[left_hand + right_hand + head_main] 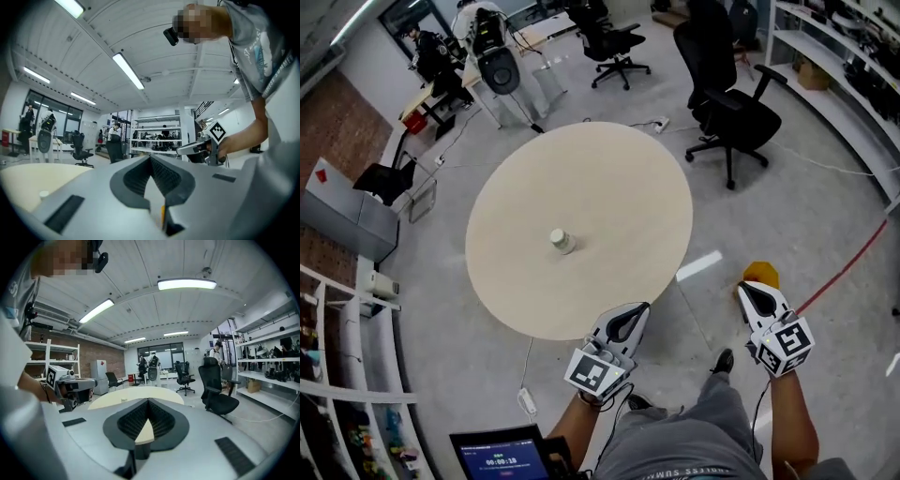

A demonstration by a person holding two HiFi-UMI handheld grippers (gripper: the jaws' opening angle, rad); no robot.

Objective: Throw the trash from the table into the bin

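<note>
One piece of trash, a small pale container (562, 241), sits alone near the middle of the round surface (628, 169) as I stand at its near edge with both grippers raised. My left gripper (639, 311) hangs over the rim of the surface, its jaws pressed together with nothing between them. My right gripper (750, 291) is out over the floor to the right, equally closed and empty. By my reading, the step in hand is the approach to the pick: nothing is held, and the container lies well apart from both grippers. The next move, as I judge it, calls for spreading one set of jaws, reaching in across the surface and closing around the container. I can make out no bin for certain. A yellow object (760, 274) on the floor just beyond the right gripper may be it.
</note>
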